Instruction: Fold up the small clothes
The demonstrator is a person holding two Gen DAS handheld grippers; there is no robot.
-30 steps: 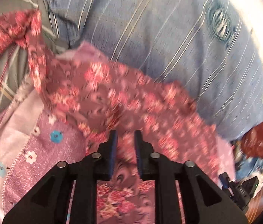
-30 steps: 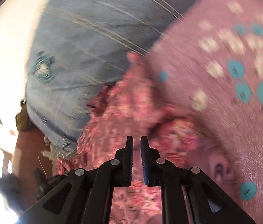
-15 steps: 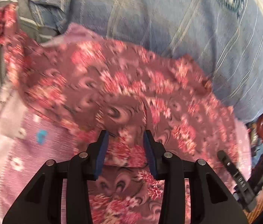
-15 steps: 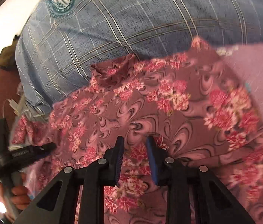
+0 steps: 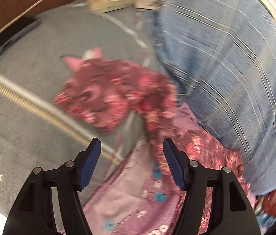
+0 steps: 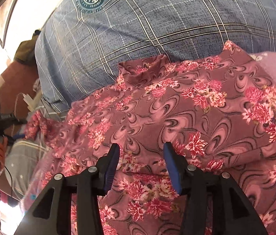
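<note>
Left gripper (image 5: 131, 152): jaws have just been opening, now apart with nothing pinched, hanging over grey bedsheet (image 5: 30, 117) and the edge of a lilac flowered cloth (image 5: 130, 201). View is motion-blurred. Floral garment (image 6: 177, 113) lies spread flat on the bed, its far edge against a blue plaid pillow (image 6: 138, 29); one bunched end trails onto the sheet. Right gripper (image 6: 140, 156): jaws have also just been opening, released, just above the garment's near fold, pads not pressing the fabric.
</note>
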